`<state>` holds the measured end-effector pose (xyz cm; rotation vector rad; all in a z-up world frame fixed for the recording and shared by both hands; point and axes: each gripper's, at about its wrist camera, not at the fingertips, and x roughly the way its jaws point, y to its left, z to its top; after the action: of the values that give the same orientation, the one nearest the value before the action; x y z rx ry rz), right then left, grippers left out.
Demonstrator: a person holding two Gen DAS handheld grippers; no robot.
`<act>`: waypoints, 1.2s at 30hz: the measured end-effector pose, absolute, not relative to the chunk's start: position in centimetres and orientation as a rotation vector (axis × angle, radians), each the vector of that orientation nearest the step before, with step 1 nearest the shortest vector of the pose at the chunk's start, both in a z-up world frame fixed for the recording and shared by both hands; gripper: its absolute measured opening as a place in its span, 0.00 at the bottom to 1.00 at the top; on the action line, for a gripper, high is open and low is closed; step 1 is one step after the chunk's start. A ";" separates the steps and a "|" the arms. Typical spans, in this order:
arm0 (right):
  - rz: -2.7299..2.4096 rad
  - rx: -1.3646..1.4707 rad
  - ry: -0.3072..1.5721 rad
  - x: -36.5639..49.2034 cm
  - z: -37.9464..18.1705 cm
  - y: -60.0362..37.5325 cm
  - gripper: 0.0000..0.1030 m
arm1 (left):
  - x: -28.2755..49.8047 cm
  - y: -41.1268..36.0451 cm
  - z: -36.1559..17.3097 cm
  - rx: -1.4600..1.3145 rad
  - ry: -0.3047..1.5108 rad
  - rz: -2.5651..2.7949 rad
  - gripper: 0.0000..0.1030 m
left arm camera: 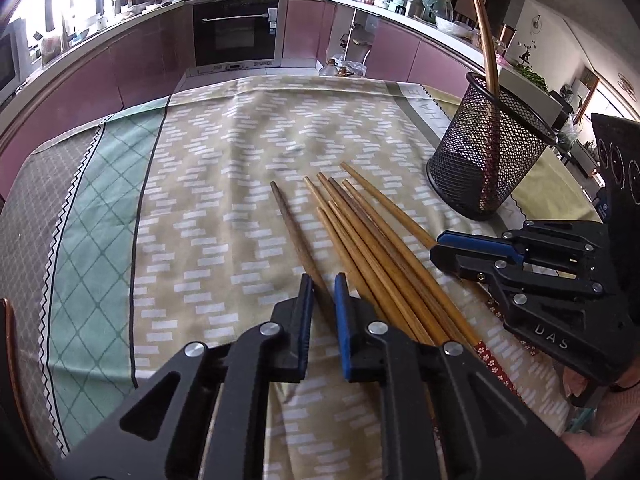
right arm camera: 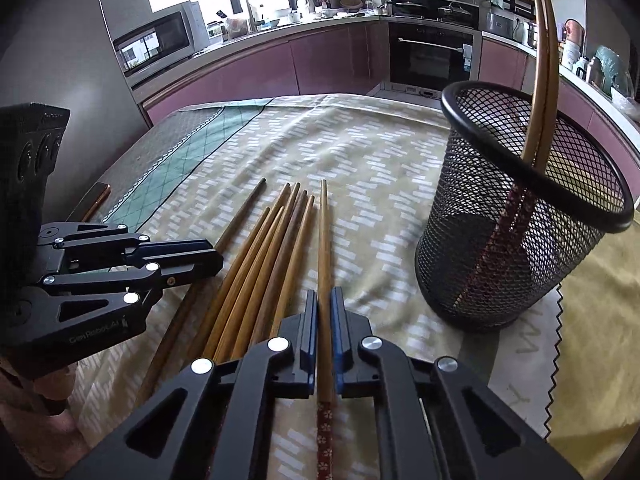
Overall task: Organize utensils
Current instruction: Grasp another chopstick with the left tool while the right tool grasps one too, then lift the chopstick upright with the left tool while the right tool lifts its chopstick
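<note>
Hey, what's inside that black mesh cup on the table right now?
Two chopsticks stand in the black mesh cup, leaning against its rim, plain tips up and red patterned ends down. Through the mesh, the rest of the cup looks empty, though the bottom is dim and partly hidden.

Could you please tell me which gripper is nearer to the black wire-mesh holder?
Right. The right gripper sits just beside the black wire-mesh holder, shut on a light wooden chopstick. The left gripper lies beyond the chopstick bundle, shut on a dark chopstick.
</note>
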<state>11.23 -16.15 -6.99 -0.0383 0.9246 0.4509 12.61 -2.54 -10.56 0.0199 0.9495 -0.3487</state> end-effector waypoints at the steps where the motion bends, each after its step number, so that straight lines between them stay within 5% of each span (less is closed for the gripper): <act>1: 0.453 -0.031 0.924 11.2 -6.9 -16.3 0.06 | 12.5 -2.5 -10.5 0.015 0.950 -0.350 0.09; 26: 0.540 0.013 0.807 8.4 -2.9 -17.7 0.06 | 12.5 -2.5 -10.4 0.034 0.943 -0.323 0.09; 36: 0.541 0.074 0.698 7.4 0.6 -20.1 0.06 | 10.6 -2.0 -5.7 -0.012 0.844 -0.433 0.07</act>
<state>7.38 -20.13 0.60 0.0741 0.6976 0.5406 10.65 -1.97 -5.67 -0.0117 0.8437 -0.4332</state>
